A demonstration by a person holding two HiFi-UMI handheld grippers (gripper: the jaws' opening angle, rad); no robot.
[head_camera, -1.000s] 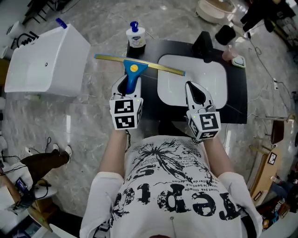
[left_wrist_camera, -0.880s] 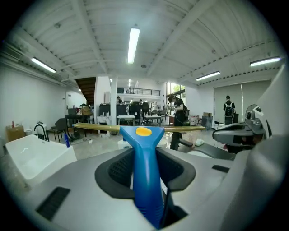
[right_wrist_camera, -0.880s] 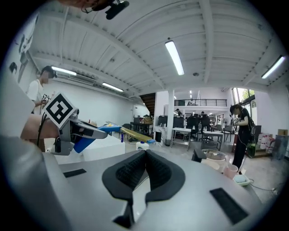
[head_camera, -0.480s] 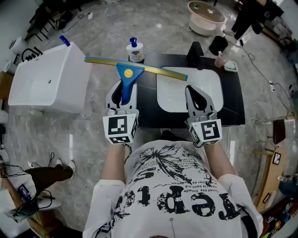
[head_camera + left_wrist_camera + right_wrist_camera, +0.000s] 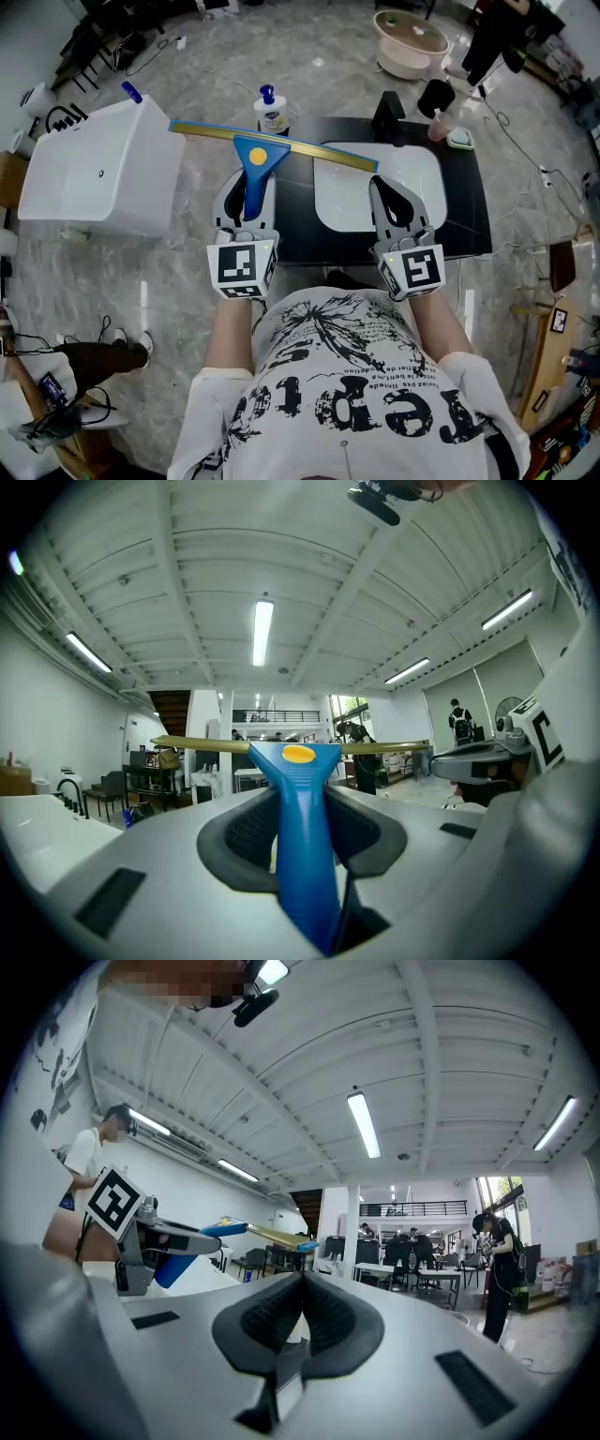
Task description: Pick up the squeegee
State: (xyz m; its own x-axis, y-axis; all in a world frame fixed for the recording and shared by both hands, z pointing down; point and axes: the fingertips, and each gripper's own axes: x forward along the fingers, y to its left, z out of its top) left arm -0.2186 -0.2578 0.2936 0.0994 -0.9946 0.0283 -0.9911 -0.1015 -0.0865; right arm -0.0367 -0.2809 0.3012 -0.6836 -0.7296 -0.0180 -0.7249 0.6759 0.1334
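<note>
Hidden between fingers (image 5: pixel 234 832): squeegee (image 5: pixel 302 836) handle's end

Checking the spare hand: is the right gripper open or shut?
Shut. In its own view the right gripper has its jaws pressed together, with nothing between them.

Your squeegee (image 5: pixel 255 155) spreads its blade wide, from the rim of the white box (image 5: pixel 94 169) on your left to over the tray (image 5: pixel 412 178). It hangs just beside the pump bottle (image 5: pixel 271 111) at the counter's (image 5: pixel 469 220) far left corner. A black block (image 5: pixel 386 114) and a pink bottle (image 5: pixel 437 124) stand along the far edge. Bare counter shows right of the tray and along the near edge.
</note>
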